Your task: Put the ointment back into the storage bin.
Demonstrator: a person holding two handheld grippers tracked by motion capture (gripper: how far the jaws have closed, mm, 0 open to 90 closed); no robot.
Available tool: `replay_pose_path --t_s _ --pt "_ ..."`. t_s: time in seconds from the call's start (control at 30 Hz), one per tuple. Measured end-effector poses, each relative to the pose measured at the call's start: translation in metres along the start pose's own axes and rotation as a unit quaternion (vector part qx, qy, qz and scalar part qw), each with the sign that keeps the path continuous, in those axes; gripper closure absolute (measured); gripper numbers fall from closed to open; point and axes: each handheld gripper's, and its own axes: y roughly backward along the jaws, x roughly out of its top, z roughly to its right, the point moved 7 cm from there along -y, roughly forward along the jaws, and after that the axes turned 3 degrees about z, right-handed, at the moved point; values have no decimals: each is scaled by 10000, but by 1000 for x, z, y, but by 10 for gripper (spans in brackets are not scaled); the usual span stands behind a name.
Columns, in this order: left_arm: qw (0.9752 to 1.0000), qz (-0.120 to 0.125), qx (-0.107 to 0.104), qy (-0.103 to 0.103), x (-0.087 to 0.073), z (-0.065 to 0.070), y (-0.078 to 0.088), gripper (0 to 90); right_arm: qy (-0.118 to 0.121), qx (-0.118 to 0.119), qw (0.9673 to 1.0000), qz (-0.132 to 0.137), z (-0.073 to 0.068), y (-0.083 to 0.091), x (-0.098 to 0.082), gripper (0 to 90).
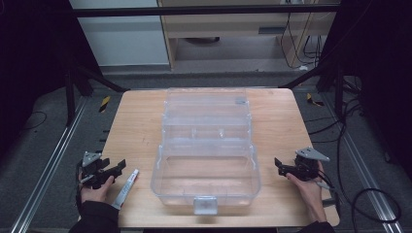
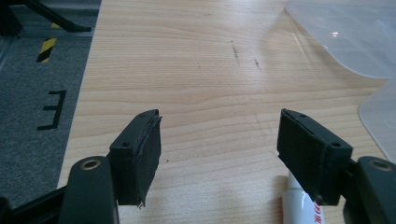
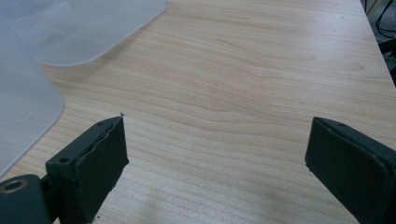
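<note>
A clear plastic tiered box [image 1: 206, 150] stands open in the middle of the wooden table [image 1: 136, 121], its trays stepped back and a grey latch at the front. A white tube [image 1: 126, 188] lies on the table left of the box. My left gripper [image 1: 114, 169] is open just left of the tube, and its right finger stands over the tube's end [image 2: 301, 205]. My right gripper [image 1: 281, 165] is open at the box's right side, with bare wood between its jaws. The box's clear edges [image 2: 355, 42] [image 3: 28, 84] show in both gripper views.
The table's left edge [image 2: 86, 93] drops to grey floor with black and yellow tape marks. Metal rails run along both sides of the table. Cables [image 1: 369, 194] lie on the floor at the right. Cabinets stand behind the table.
</note>
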Motion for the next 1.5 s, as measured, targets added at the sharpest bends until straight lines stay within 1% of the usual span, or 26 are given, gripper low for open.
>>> replay_pose_path --t_s 0.07,0.13,0.2,0.27,0.3,0.37,0.47,0.5,0.53,0.63,0.67,0.7,0.83,0.9,0.93,1.0,1.03,1.07,1.13,1.27,1.3,1.33,1.37,1.4,1.43,1.5 --pt "10000 -13 -36 -17 0 1 0 304 18 6 10000 19 0 1 0 60" --pt "9999 -29 -132 -70 1 5 1 304 -46 -25 9999 95 0 3 2 65" --pt "9998 -32 -159 -110 2 6 2 304 -45 -43 9999 108 0 4 3 66" --pt "9992 -23 -383 -115 4 10 4 298 -53 -105 9998 143 1 7 4 67" --pt "9992 -23 -383 -115 4 10 4 298 -53 -105 9998 143 1 7 4 67" --pt "9989 -86 -419 -209 4 13 5 298 -54 -134 9997 202 1 10 5 67" --pt "9978 -176 -568 -281 6 16 7 292 -100 -139 9995 255 -1 15 6 67" --pt "9969 -222 -682 -324 7 19 9 292 -114 -142 9994 303 -2 18 7 67" --pt "9969 -222 -682 -324 7 19 9 292 -114 -142 9994 303 -2 18 7 67" --pt "9942 -319 -864 -558 10 24 11 278 -124 -160 9993 300 -4 19 6 68" --pt "9942 -319 -864 -558 10 24 11 272 -124 -160 9993 300 -4 19 6 68" --pt "9927 -392 -934 -663 11 26 11 263 -70 -173 9996 213 -4 17 4 66" --pt "9899 -476 -1070 -794 15 30 14 256 16 -169 9998 119 -5 15 1 64" --pt "9879 -610 -1080 -935 15 32 15 253 -34 -136 9998 114 -6 14 1 65" --pt "9860 -722 -1047 -1077 15 33 16 249 -48 -141 9998 115 -5 14 0 66" --pt "9828 -869 -1051 -1245 15 35 19 248 -53 -130 9998 113 -5 14 0 66" --pt "9801 -983 -1023 -1386 15 36 22 241 -68 -109 9999 111 -5 14 0 66" --pt "9801 -983 -1023 -1386 15 36 22 241 -68 -109 9999 111 -5 14 0 66" --pt "9773 -1082 -1049 -1490 15 38 25 241 -12 -105 9999 64 -6 13 -1 66" --pt "9715 -1264 -1152 -1640 18 42 31 242 -32 -68 10000 -25 -7 12 -3 67" --pt "9715 -1264 -1152 -1640 18 42 31 245 -30 -75 10000 -29 -7 12 -3 67" --pt "9704 -1308 -1182 -1649 19 43 33 245 -30 -75 10000 -29 -7 12 -3 67" --pt "9685 -1371 -1199 -1697 20 43 34 259 18 -83 10000 -28 -6 12 -3 68" --pt "9674 -1422 -1189 -1725 21 43 35 274 -4 -74 10000 -52 -6 12 -3 67" --pt "9655 -1513 -1187 -1755 22 42 36 275 -23 -65 10000 -68 -7 12 -4 67" --pt "9643 -1595 -1214 -1732 23 43 37 282 -48 -40 9999 -113 -7 11 -5 68"
